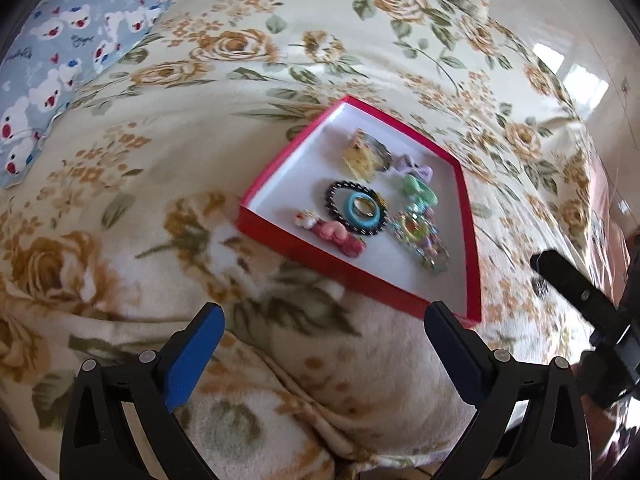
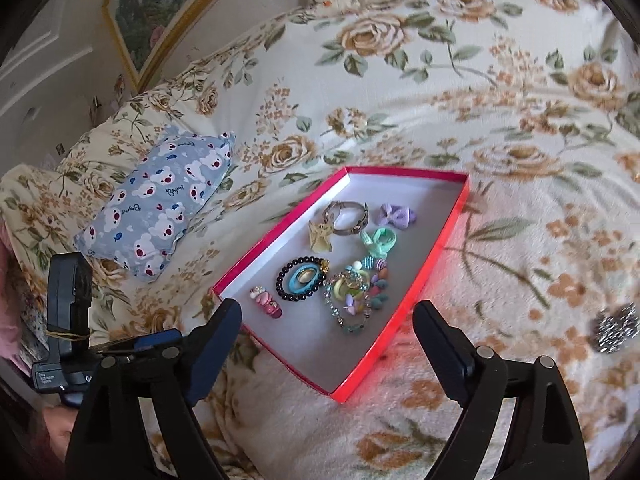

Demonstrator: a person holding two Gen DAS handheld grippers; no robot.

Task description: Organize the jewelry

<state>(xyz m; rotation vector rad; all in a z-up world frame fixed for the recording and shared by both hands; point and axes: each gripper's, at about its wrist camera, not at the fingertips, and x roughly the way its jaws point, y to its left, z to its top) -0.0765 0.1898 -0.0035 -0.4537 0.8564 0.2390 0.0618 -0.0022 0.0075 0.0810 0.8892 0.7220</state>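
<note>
Lying inside a shallow red box (image 2: 404, 316) with a white floor, the jewelry sits clustered toward one side: a black bead bracelet (image 2: 301, 283) ringed around a turquoise ring (image 2: 298, 277), a pink clip (image 2: 267, 302), a pastel bead tangle (image 2: 354, 296), mint (image 2: 380, 240) and lilac (image 2: 396, 215) bows, and a metal bangle (image 2: 346, 216). The box rests on a rose-print blanket (image 2: 520, 240), with a blue bear-print pillow (image 2: 156, 204) well apart and a dark sparkly item (image 2: 614, 328) off beside it. Nothing blocks the box. The left gripper (image 1: 324, 344) and right gripper (image 2: 328, 340) hover just short of its near edge, jaws spread wide, empty.
</note>
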